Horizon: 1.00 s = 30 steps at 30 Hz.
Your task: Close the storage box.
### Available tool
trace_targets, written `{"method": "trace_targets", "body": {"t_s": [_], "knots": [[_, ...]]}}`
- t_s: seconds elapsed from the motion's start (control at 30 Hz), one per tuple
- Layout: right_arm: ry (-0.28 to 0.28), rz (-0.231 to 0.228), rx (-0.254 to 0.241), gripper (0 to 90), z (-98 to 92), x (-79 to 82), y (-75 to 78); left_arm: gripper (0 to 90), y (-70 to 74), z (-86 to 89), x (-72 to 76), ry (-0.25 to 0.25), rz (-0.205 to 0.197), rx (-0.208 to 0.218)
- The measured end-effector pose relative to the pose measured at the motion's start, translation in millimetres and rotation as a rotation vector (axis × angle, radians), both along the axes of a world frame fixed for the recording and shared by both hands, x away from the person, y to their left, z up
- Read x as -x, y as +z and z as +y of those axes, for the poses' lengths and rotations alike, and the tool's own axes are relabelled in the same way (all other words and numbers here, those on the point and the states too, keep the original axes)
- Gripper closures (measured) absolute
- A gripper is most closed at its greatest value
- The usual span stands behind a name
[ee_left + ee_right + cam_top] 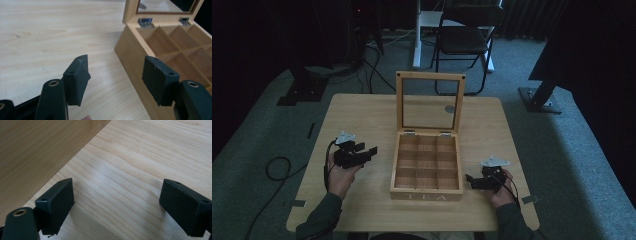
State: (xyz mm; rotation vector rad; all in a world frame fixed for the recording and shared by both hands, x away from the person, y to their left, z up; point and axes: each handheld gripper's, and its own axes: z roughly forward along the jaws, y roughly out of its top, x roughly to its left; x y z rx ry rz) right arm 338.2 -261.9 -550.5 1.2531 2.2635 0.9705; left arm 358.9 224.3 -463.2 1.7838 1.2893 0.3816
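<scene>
High view shows the square wooden tea box (427, 167) with its glass lid up, mid-table between both hands. The left gripper (368, 151) and right gripper (470, 179) both stand open, empty; the right one is nearer.

tea box (427, 167) between two tools

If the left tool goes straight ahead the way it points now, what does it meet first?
Most likely the wooden tea box. The left tool, its jaws open with nothing between them, points at the box's near side wall and corner, with bare table before it. Depth is unclear, so it may pass just above the rim.
</scene>
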Motion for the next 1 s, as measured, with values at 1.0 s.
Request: {"method": "trace_targets", "body": {"t_s": [1.0], "knots": [[0.000, 0.000, 0.000, 11.9, 0.0, 0.0, 0.0, 45.4, 24.2, -22.8, -51.0, -0.014, -0.009, -0.016]]}}
